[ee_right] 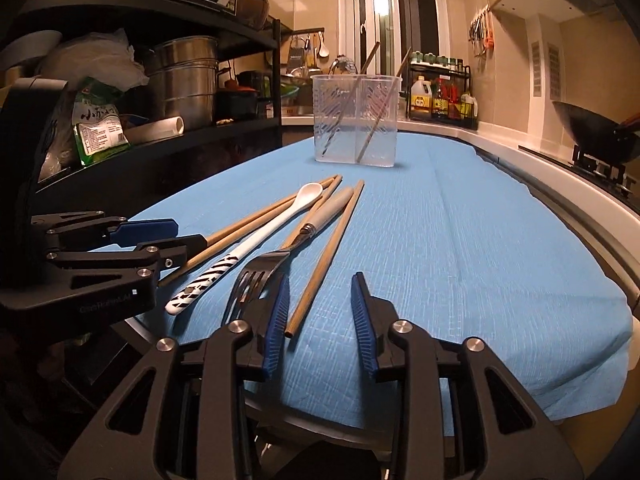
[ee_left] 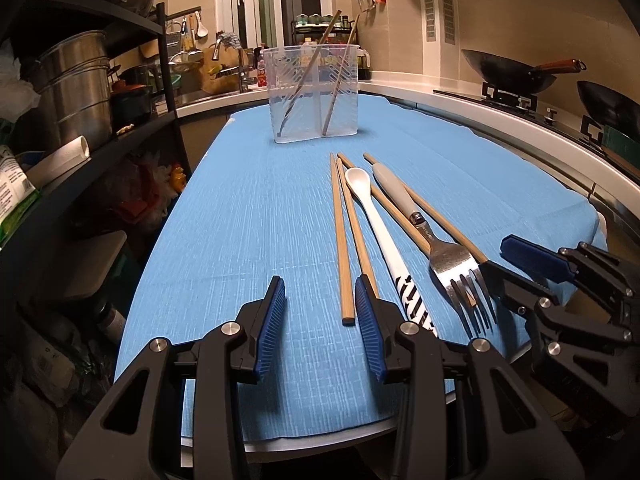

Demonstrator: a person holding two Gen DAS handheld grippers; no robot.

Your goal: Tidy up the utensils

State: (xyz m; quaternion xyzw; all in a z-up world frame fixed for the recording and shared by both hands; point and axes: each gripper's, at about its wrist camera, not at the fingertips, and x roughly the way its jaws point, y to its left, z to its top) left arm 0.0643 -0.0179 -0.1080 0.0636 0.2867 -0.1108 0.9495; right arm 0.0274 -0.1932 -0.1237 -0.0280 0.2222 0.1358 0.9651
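The right gripper [ee_right: 320, 312], spread around one chopstick [ee_right: 320, 272], could bump the fork [ee_right: 256, 276] touching its left pad and miss

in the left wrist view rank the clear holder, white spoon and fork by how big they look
1. white spoon, the longest.
2. fork, slightly shorter; it lies nearer, so unsure.
3. clear holder, smallest, but farthest away.
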